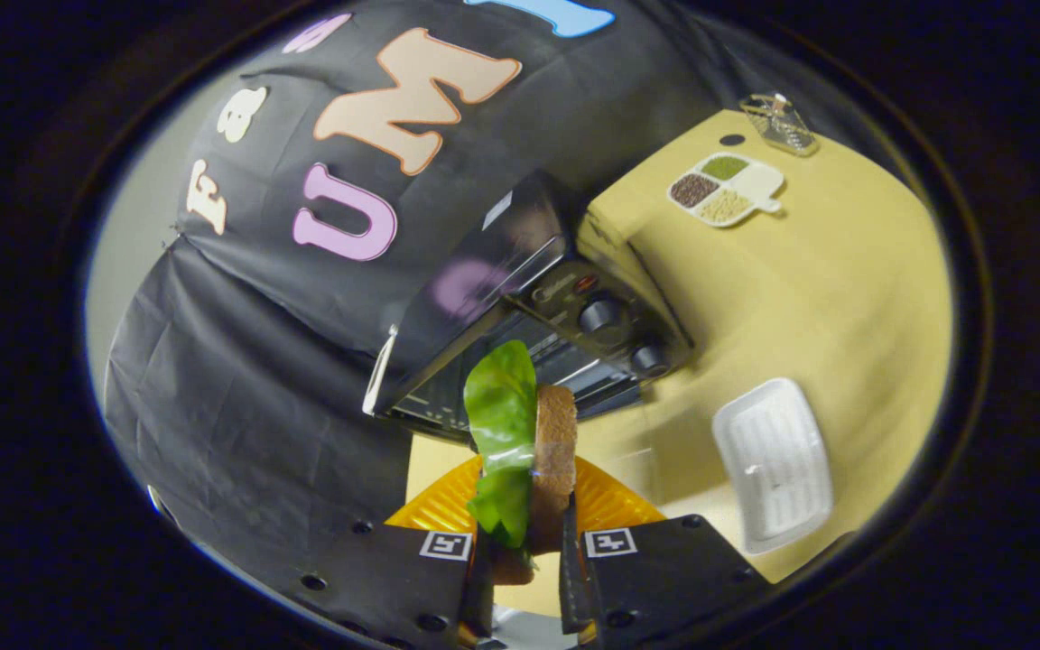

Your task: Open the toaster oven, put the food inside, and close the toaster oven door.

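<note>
Your claw [524,551] is pinching the sandwich [524,451], both fingers pressed on its bread and lettuce, holding it upright above an orange plate [615,506]. Just beyond it you have the toaster oven [529,316] on the yellow table [845,298]. Off to the side lie a white tray [773,460] and, farther back, a divided dish of grains [726,190]

The sandwich [527,451] sits between the fingers, over a plate [610,506], the toaster oven [529,307] beyond.
</note>
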Tool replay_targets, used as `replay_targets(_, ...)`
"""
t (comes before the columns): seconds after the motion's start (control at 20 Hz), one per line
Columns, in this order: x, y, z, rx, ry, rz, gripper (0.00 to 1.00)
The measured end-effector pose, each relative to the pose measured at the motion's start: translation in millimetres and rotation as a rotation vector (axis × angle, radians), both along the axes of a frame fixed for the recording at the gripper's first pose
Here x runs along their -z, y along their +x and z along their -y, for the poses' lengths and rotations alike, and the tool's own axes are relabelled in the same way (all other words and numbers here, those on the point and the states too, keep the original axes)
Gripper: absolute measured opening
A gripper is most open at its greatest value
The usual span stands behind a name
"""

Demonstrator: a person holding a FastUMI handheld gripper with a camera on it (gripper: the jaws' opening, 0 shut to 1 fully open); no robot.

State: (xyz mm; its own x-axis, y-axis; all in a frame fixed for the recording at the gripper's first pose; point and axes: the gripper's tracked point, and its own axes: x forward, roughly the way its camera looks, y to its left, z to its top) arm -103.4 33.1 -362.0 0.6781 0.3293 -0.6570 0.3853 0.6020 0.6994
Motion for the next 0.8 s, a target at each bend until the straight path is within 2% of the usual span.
replay_targets(0.35, 32, 50, -57, 0.059, 0.073, 0.008, 0.31)
replay_targets(0.8, 58, 102, -75, 0.158, 0.108, 0.11, 0.31)
